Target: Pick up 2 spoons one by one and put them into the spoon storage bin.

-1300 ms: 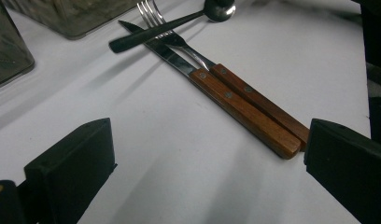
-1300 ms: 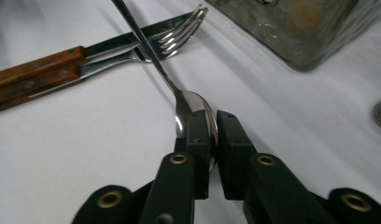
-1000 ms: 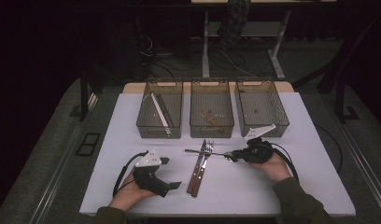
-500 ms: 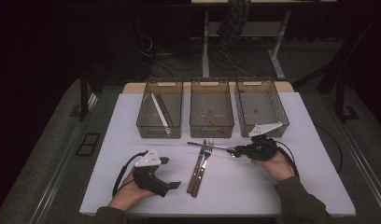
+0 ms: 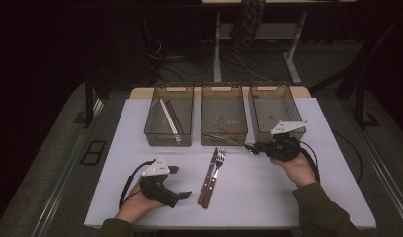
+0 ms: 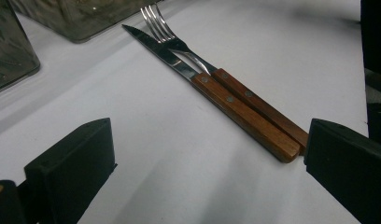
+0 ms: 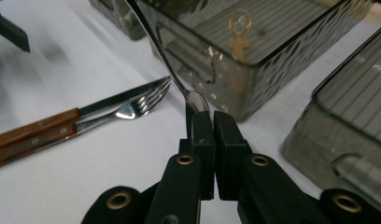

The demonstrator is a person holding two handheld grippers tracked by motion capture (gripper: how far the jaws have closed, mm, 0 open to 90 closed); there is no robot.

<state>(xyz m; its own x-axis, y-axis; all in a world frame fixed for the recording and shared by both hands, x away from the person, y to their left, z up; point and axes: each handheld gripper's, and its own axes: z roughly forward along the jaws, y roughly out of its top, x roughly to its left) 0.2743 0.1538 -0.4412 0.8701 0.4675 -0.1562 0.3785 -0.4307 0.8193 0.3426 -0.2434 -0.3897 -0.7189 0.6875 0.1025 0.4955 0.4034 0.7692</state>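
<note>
Right hand-held gripper (image 7: 208,122) risen, clamped on spoon (image 7: 172,70).

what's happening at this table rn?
A person is working with cutlery using a hand-held gripper in each hand. The right hand-held gripper is shut on a metal utensil, probably a spoon, held near the middle bin. The left hand-held gripper rests open on the table. A knife and fork lie side by side on the table.
</note>
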